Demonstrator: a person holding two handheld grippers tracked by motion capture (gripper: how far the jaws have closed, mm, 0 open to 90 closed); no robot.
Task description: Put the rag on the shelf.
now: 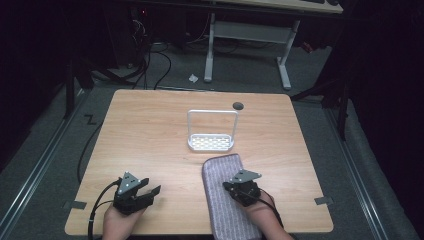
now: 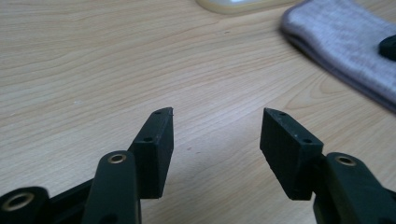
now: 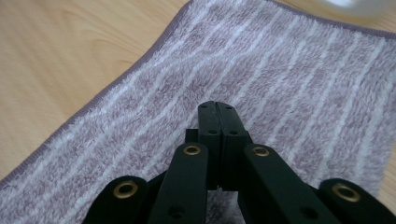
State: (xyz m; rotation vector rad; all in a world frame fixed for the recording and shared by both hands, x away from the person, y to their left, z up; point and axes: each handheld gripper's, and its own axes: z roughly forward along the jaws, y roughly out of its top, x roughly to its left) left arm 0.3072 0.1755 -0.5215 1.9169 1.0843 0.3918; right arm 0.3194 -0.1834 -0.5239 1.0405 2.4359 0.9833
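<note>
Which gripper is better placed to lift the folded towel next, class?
Probably the right. The right gripper is over the towel, though its jaws are shut and need opening. The left gripper is open but sits over bare table, apart from the towel.

- Lab or recording workspace, not a home: dark surroundings, light falls mainly on the wooden table (image 1: 150, 130).
- Grey carpet floor (image 1: 240, 75) all around the table.
- Metal floor rails (image 1: 37, 170) run along the table's left and right sides.
- Behind the table: a second desk with white metal legs (image 1: 285, 65), top edge partly seen.
- Behind the table to the left: bundles of black cables (image 1: 150, 55) on the floor, dark equipment with a small red light.
- Tape tabs (image 1: 74, 204) at the table's near corners; round cable grommet (image 1: 238, 105) at its far edge.
- Scrap of white paper (image 1: 193, 78) on the carpet behind the table.
</note>
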